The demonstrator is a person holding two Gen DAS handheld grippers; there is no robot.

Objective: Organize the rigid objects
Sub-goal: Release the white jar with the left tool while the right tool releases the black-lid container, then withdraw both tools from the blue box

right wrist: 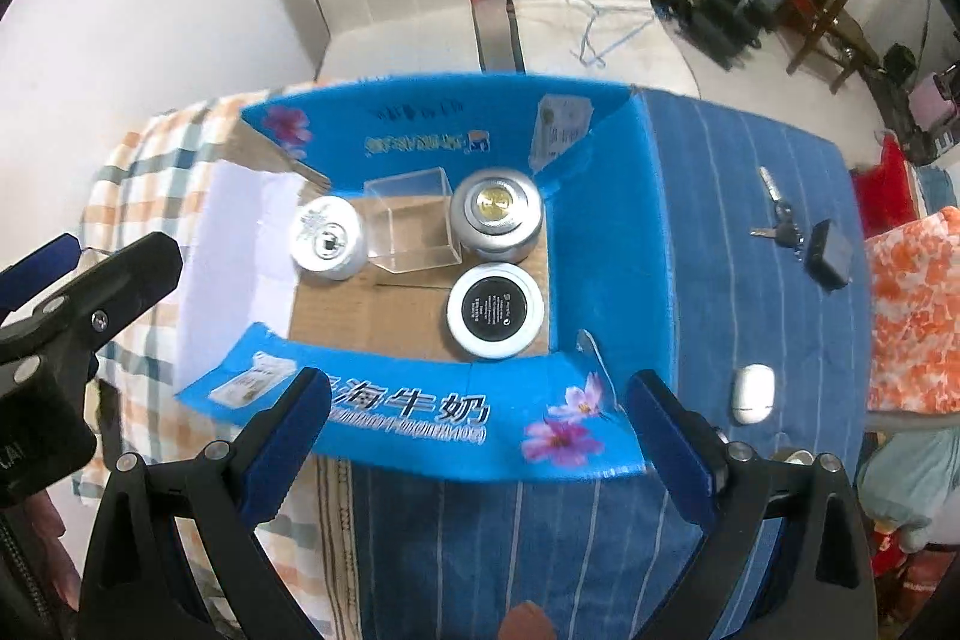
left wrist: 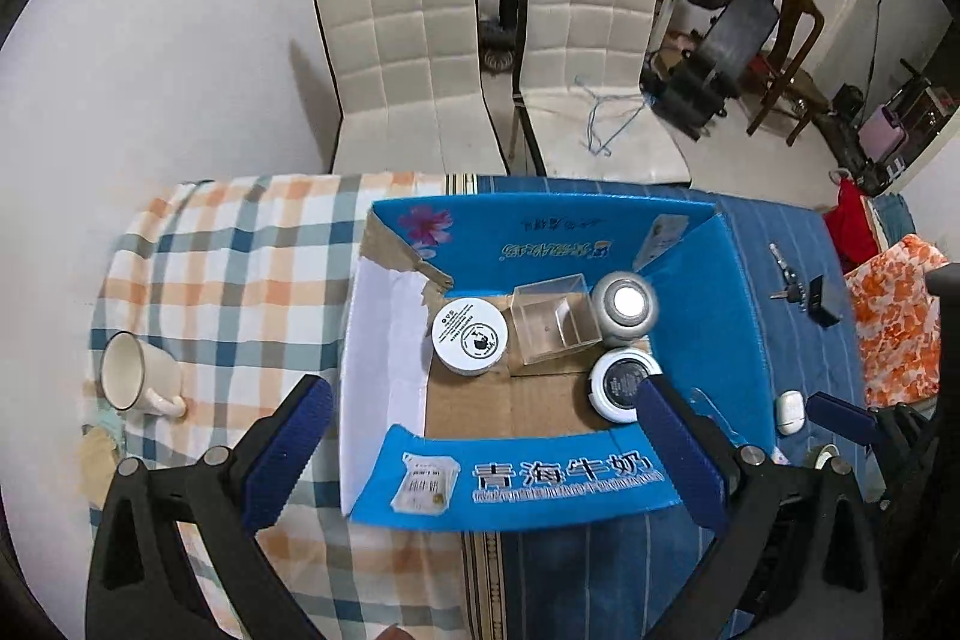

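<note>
An open blue cardboard box [left wrist: 708, 316] [right wrist: 606, 244] stands on the table below both grippers. Inside it are a white labelled jar [left wrist: 471, 337] [right wrist: 327, 238], a clear plastic box [left wrist: 555, 322] [right wrist: 414, 226], a silver jar [left wrist: 624, 307] [right wrist: 497, 214] and a black-lidded white jar [left wrist: 624, 385] [right wrist: 495, 310]. My left gripper [left wrist: 486, 454] hangs high over the box's near flap, open and holding nothing. My right gripper [right wrist: 480, 445] is also open and holding nothing above the same flap. A cream mug [left wrist: 141, 379] lies on its side on the checked cloth at the left.
Keys [right wrist: 780, 226], a black fob [right wrist: 828, 247] and a white earbud case [right wrist: 753, 394] lie on the blue striped cloth right of the box. Two white chairs [left wrist: 408, 58] stand beyond the table's far edge. An orange patterned cloth [left wrist: 900, 316] lies at the right.
</note>
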